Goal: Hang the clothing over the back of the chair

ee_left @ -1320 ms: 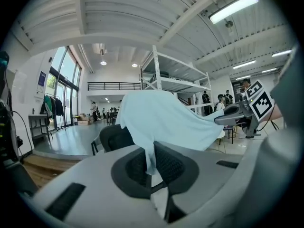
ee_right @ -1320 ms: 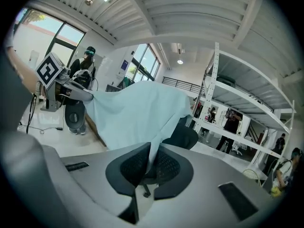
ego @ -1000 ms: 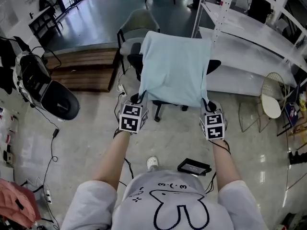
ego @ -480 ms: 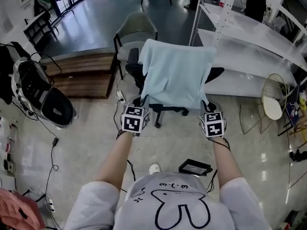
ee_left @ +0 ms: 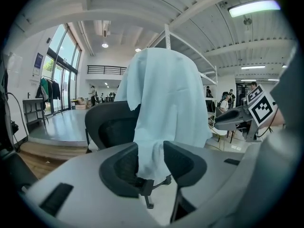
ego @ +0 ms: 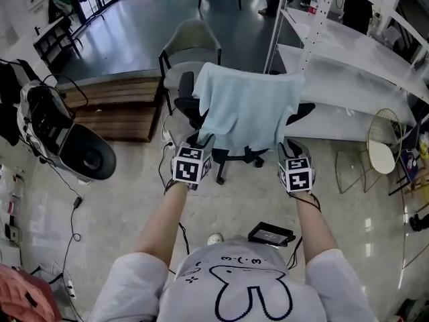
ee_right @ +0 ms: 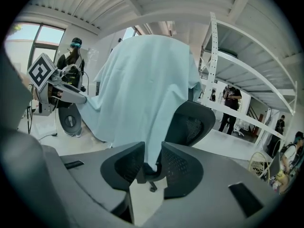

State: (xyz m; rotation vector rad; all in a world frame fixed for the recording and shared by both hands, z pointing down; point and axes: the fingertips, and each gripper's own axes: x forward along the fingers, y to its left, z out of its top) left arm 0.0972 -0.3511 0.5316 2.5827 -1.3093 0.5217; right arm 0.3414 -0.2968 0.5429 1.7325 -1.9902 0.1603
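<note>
A light blue garment lies draped over the back of a black office chair, its hem hanging down the near side. My left gripper is at the hem's lower left corner and my right gripper at its lower right. In the left gripper view the cloth hangs loosely between the parted jaws of the left gripper. The right gripper view shows a corner of the cloth dangling between the right gripper jaws, with gaps at both sides. Both pairs of jaws have just been opening.
A grey chair stands behind the office chair, with white shelving to the right. A wooden platform and a black round machine lie left. A black flat device and cables are on the floor near my feet.
Both hands have moved forward toward the chair. The garment, stretched taut between the grippers before, now hangs slack over the chair back.
</note>
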